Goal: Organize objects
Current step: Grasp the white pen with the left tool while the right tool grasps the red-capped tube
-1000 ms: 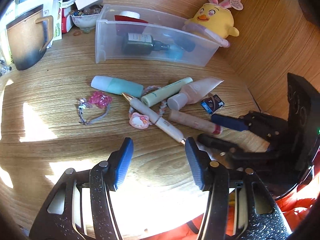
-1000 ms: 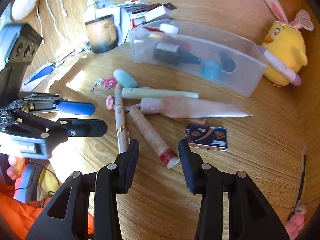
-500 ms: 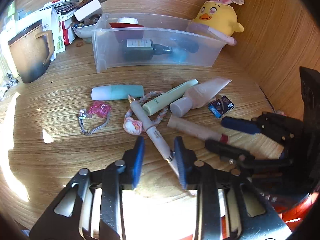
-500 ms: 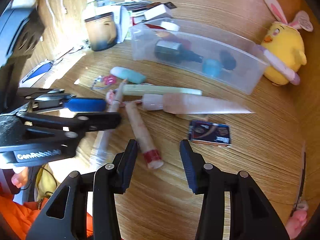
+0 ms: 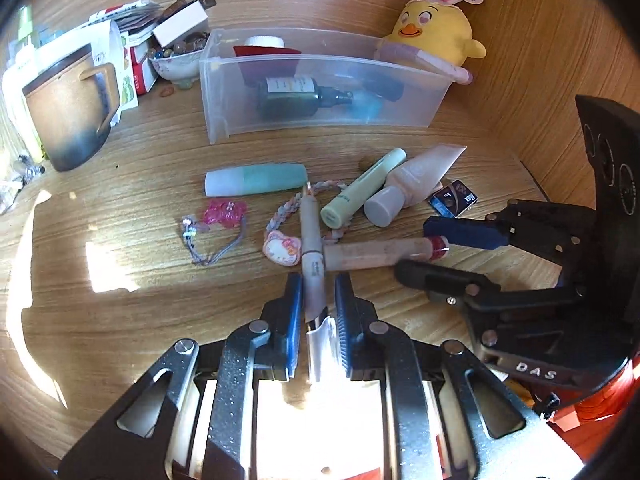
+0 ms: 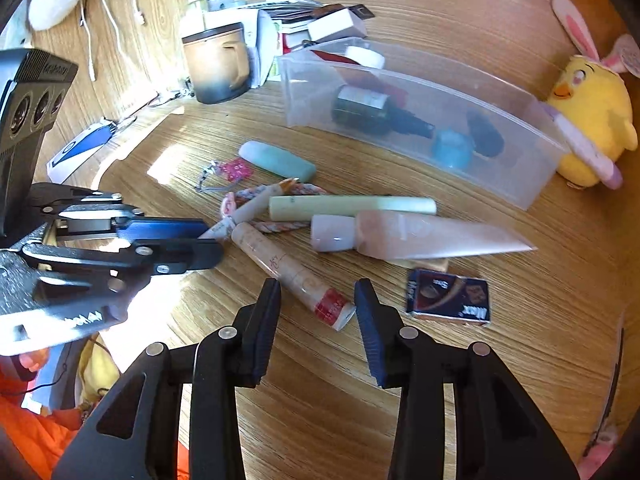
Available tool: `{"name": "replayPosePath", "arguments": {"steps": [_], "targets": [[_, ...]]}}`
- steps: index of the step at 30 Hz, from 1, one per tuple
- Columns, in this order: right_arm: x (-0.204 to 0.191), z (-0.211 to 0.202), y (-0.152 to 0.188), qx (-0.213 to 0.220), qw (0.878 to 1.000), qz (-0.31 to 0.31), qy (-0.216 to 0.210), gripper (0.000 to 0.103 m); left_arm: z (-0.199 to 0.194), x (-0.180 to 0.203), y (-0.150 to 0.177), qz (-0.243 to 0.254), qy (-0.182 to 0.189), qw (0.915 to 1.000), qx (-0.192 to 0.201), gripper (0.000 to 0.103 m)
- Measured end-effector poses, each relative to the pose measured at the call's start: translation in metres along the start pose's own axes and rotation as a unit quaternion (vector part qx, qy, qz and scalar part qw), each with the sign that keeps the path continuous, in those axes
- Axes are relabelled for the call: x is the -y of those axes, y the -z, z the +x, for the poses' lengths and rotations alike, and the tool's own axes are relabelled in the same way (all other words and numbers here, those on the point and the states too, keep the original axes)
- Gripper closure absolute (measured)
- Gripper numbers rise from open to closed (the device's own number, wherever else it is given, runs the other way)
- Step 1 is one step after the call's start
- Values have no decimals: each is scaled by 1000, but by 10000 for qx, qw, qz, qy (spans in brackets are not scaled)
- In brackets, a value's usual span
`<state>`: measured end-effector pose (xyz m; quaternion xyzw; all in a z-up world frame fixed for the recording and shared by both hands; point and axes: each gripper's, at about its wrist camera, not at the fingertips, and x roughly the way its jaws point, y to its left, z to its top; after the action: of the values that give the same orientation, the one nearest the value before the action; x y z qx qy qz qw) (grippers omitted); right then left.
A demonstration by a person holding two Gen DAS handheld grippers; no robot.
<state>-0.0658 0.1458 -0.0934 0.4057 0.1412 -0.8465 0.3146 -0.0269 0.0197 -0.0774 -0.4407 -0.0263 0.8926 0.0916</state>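
A cream pen [image 5: 310,224] lies on the wooden table, its near end between the blue pads of my left gripper [image 5: 316,280]. Those jaws are closing and press on the pen. The right wrist view shows that gripper [image 6: 210,240] pinching the pen [image 6: 256,206] from the left. My right gripper [image 6: 318,286] is open and closing slightly. The red-banded end of a beige tube [image 6: 288,268] sits between its fingertips, untouched. A clear bin [image 5: 416,100] at the back holds a dark bottle and a few other items.
A teal tube [image 5: 256,180], a green tube [image 5: 360,192], a pink tube [image 5: 416,176], a dark packet [image 5: 454,200], a braided cord with a kitty charm [image 5: 282,248] and a pink charm [image 5: 224,212] lie scattered. A mug [image 5: 68,112] stands at left, a plush chick [image 5: 432,32] behind the bin.
My left gripper moved forward over the pen's near end and its jaws closed from wide apart onto it; the pen swung in line with the fingers. The right jaws narrowed a little around the tube's end.
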Motion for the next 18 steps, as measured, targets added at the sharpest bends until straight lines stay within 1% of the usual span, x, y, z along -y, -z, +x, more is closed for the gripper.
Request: {"name": "replayPosePath", "arguments": {"steps": [2,6,8,10,12,16,18], "targets": [[-2,0,0,-9,10000,-44,25,68,1,4,0,105,-98,9999,37,89],[1,-4,5,-45,10000,-12,39,69,3,5,-1,164,-184,9997,82,91],[3,-8,9,-77,10000,38,2,69,2,3,-1,111,-142,9998,71,93],[6,-13,13,-131,9998,40,-147,69,2,0,-1,57,-69,9999,56,93],[4,-17,13,-86,9997,13,-213,69,0,-2,-2,4,-34,10000,66,93],[-5,-17,0,57,9998,-161,-91,58,-8,-4,-3,-43,-52,9998,206,93],[-9,-12,-6,49,9996,-268,-106,58,-14,-5,-6,-70,-50,9995,303,93]]}}
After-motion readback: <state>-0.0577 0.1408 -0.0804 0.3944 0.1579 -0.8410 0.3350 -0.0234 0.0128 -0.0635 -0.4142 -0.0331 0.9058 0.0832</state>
